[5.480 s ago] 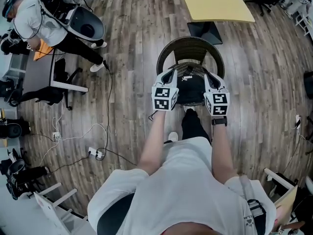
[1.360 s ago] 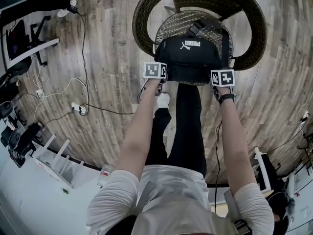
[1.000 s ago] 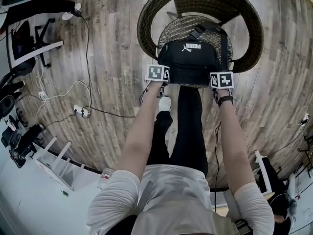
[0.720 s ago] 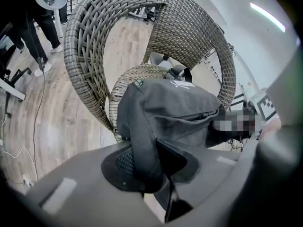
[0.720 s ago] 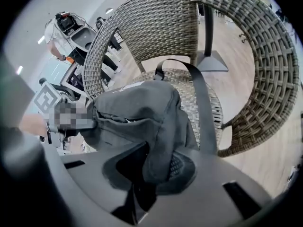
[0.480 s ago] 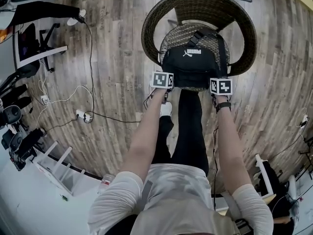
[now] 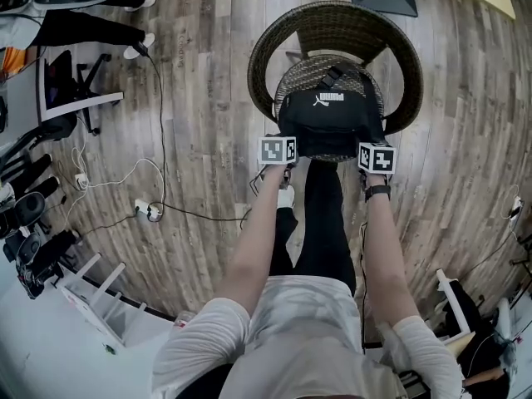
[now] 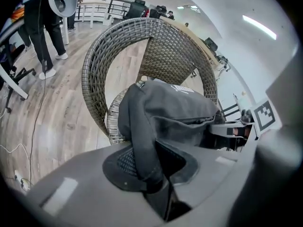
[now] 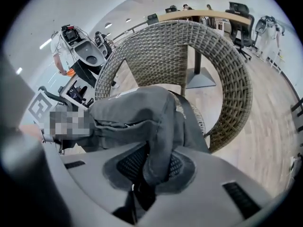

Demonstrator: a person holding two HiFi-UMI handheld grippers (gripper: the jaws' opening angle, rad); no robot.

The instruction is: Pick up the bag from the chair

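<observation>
Now, your left tongs (image 8: 152, 176) are clamped on a fold of the bag (image 7: 328, 121), dark fabric at its near left corner. Your right tongs (image 9: 152, 174) pinch the matching fold at the other near corner. Both pairs of jaws have just been closing, with cloth between them. The bag hangs between the two grips directly over the seat of the wicker chair (image 7: 332, 17); whether its far edge rests on that seat, I cannot tell. Its strap (image 7: 331, 76) trails toward the chair's back. Raise both hands level and together so the weight is shared, then draw toward the chair's open front. Watch that strap: by my judgement it could snag on the wicker. Thin folds may slip, so grip firmly.
</observation>
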